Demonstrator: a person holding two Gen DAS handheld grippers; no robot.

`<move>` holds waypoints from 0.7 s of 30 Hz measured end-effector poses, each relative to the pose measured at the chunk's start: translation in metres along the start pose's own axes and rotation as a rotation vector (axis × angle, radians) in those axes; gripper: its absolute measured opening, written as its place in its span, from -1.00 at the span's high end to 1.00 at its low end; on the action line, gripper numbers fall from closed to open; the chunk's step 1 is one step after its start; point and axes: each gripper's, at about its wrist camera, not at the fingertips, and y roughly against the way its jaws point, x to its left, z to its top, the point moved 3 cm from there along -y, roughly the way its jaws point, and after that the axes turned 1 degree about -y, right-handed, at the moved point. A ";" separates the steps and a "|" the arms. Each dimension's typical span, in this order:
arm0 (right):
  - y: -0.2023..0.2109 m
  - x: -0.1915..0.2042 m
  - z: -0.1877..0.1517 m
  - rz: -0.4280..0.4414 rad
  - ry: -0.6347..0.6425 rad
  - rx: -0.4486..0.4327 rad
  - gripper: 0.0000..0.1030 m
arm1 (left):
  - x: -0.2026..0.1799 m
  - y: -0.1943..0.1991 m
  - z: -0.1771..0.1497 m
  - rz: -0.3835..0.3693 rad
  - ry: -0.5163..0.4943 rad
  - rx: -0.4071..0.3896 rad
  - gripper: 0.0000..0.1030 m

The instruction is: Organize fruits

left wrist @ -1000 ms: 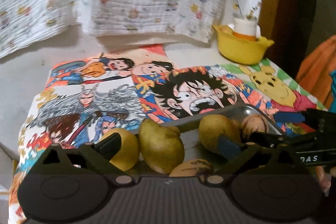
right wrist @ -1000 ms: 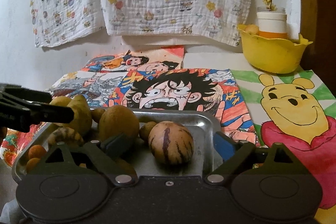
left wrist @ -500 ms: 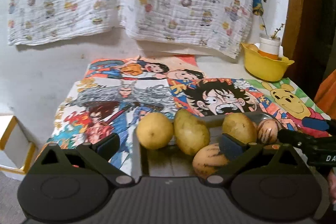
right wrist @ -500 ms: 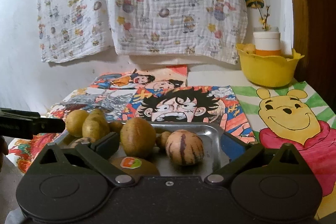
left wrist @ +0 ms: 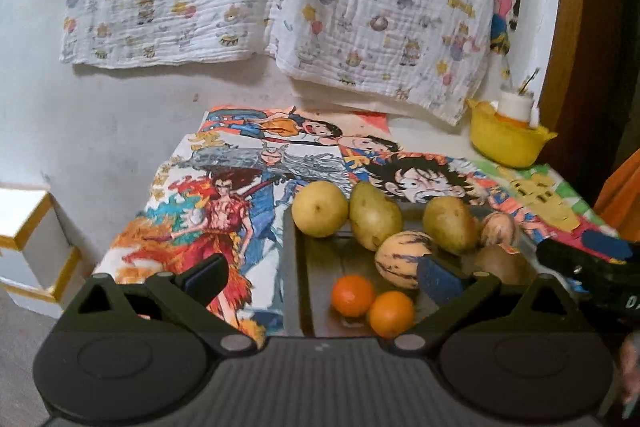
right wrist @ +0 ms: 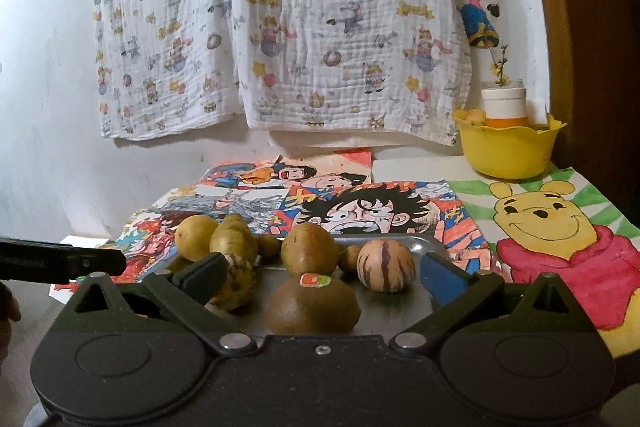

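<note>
A metal tray (left wrist: 316, 267) on the table holds a round yellow fruit (left wrist: 320, 214), two pears (left wrist: 376, 221), two striped melons (left wrist: 404, 263), a kiwi (left wrist: 500, 263) and two oranges (left wrist: 353, 295). My left gripper (left wrist: 322, 277) hovers open over the tray's near left corner, and nothing is in it. My right gripper (right wrist: 322, 277) stands wide open at the tray's (right wrist: 416, 241) near edge. A stickered kiwi (right wrist: 312, 303) lies loose between its fingers, with a striped melon (right wrist: 385, 265) and a pear (right wrist: 309, 254) beyond.
A yellow bowl (right wrist: 506, 151) with a white and orange jar stands at the back right corner. Cartoon-print sheets (right wrist: 552, 227) cover the table, and a patterned cloth (right wrist: 280, 27) hangs on the wall. A white box (left wrist: 28, 247) sits lower left of the table.
Both grippers have drawn back from the tray, so more of it shows. The two oranges and the stickered kiwi have come into view. No fruit has moved.
</note>
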 end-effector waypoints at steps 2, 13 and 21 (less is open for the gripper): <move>0.006 0.003 -0.004 -0.009 0.009 -0.011 -0.99 | 0.000 0.005 -0.005 0.003 0.009 0.006 -0.99; 0.039 0.005 -0.020 -0.030 0.012 -0.052 -0.99 | -0.024 0.026 -0.035 0.035 -0.089 -0.003 -0.99; 0.050 -0.004 -0.038 -0.037 -0.009 -0.015 -0.99 | -0.024 0.031 -0.042 0.053 -0.080 0.015 -0.99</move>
